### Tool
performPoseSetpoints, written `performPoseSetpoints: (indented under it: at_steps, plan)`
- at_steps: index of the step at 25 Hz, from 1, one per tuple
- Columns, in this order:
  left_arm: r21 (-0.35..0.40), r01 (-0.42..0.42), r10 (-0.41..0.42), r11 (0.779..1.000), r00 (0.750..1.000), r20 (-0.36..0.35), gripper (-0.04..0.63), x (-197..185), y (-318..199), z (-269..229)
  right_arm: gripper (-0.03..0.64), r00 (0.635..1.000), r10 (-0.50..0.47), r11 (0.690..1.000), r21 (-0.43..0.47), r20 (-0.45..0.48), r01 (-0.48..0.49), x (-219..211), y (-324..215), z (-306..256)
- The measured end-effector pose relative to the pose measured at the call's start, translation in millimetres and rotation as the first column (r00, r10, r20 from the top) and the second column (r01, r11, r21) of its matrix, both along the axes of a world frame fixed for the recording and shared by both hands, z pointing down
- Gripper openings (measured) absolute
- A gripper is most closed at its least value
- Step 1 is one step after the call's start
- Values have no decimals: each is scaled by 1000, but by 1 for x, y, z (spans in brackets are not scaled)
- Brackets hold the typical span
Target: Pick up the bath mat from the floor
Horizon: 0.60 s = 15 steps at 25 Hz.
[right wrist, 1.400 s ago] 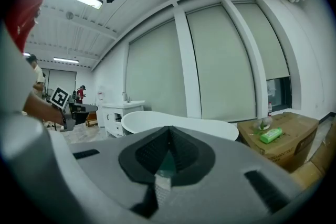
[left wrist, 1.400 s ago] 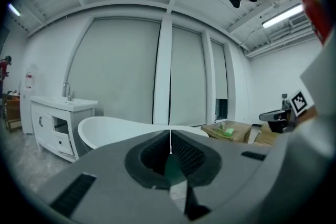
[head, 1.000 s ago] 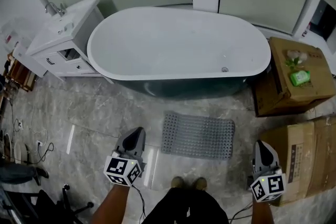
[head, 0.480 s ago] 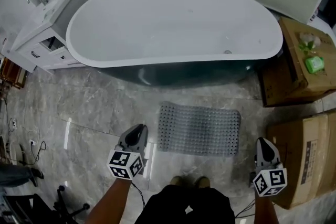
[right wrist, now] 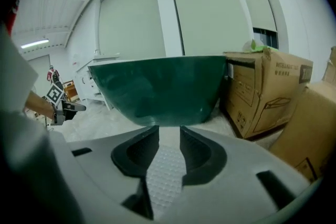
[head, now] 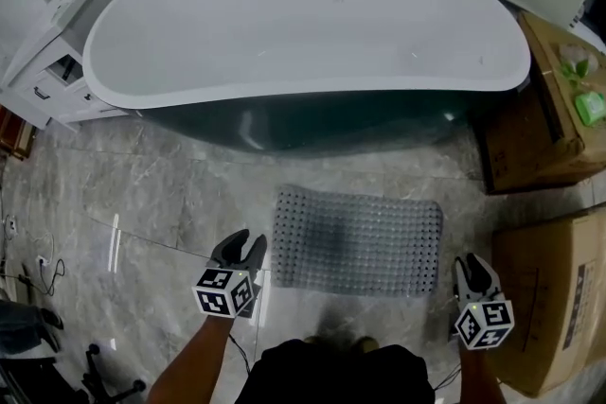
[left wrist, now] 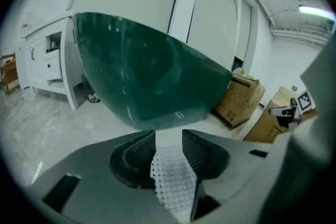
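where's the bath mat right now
In the head view the mat lies flat on the floor at lower centre, just in front of the tub, with a box to its right.

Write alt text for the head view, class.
A grey perforated rubber bath mat lies flat on the marble floor before a white oval bathtub. The left hand-held gripper and right hand-held gripper flank it, jaws opening, gripping nothing.

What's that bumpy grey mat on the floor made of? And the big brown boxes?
The bath mat looks like rubber or soft plastic, matte grey, covered in rows of little bumps or holes. The boxes look like plain brown cardboard, dull, with sharp folded edges.
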State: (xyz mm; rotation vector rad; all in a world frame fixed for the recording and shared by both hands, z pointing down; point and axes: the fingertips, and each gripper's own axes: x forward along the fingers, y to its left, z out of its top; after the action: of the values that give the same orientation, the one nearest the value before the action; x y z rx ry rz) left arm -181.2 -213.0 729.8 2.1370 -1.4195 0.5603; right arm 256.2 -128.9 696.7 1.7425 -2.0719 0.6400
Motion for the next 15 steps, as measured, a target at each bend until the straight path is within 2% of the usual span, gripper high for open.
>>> performPoseSetpoints:
  at_steps: [4,11,15]
  plan:
    - [-70,28,-29,997,999,-21,161,-9,-8,65,151,1000,24,998,-56,2,-23,13,-5,68]
    - [-175,9,-13,985,1000,-17,204,-14,-17,169,207,997,72,989,-134,25,-67,41,-12,175]
    - [-242,1,-8,970,1000,-28,226,-12,-21,225,233,997,74,982,-174,24,-69,52,-16,227]
